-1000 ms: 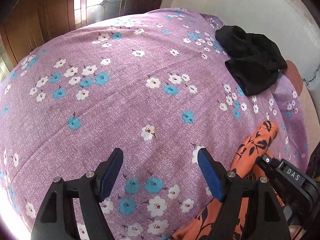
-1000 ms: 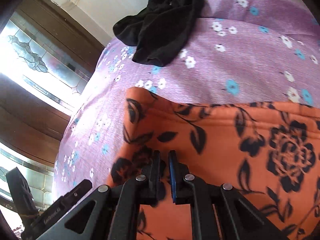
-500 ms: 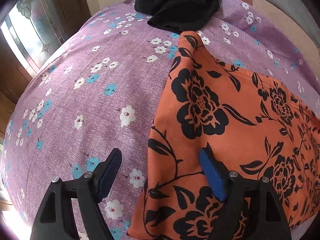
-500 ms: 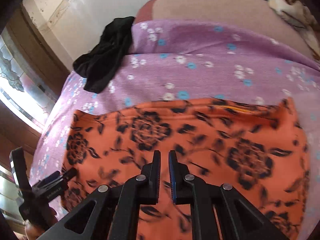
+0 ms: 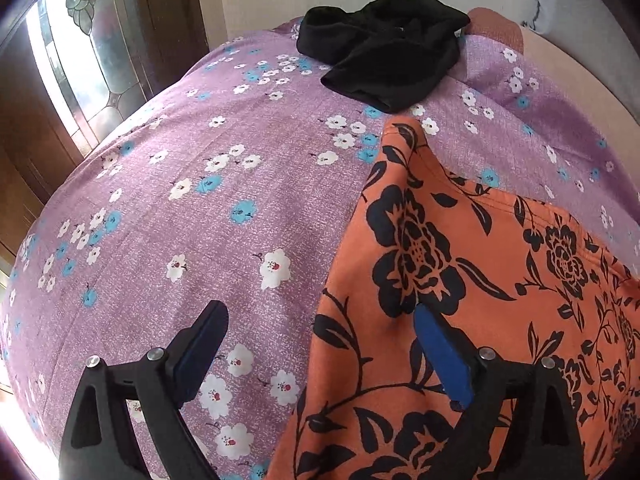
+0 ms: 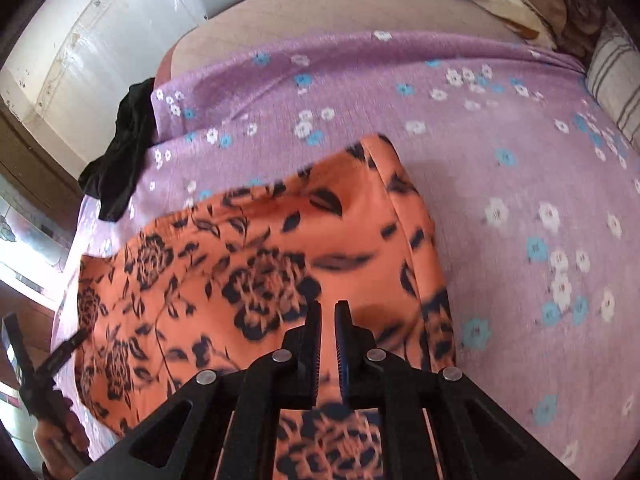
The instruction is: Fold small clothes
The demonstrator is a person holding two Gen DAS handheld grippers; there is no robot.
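**Inspector:** Where is the garment?

**Assistant:** The orange flowered cloth [image 5: 480,280] lies spread on the purple bedsheet [image 5: 200,220], near right in the left wrist view. A black garment [image 5: 384,60] sits crumpled at the far edge, apart from it.

**Inspector:** The claws?

**Assistant:** The left claw [image 5: 320,344] stands spread, its jaws having just been opening; one finger hangs over the cloth's left border, the other over bare sheet, and nothing is pinched. The right claw [image 6: 328,320] is pressed together over the cloth; whether fabric is caught between its fingers I cannot tell.

**Inspector:** Risks?

**Assistant:** In my judgement, a claw closing here could gather sheet along with cloth and drag both. The cloth's right border [image 6: 416,240] already rolls under, so a fold could set crooked.

**Inspector:** Changes?

**Assistant:** A second ago the cloth was bunched beside the left claw; now it lies flat.
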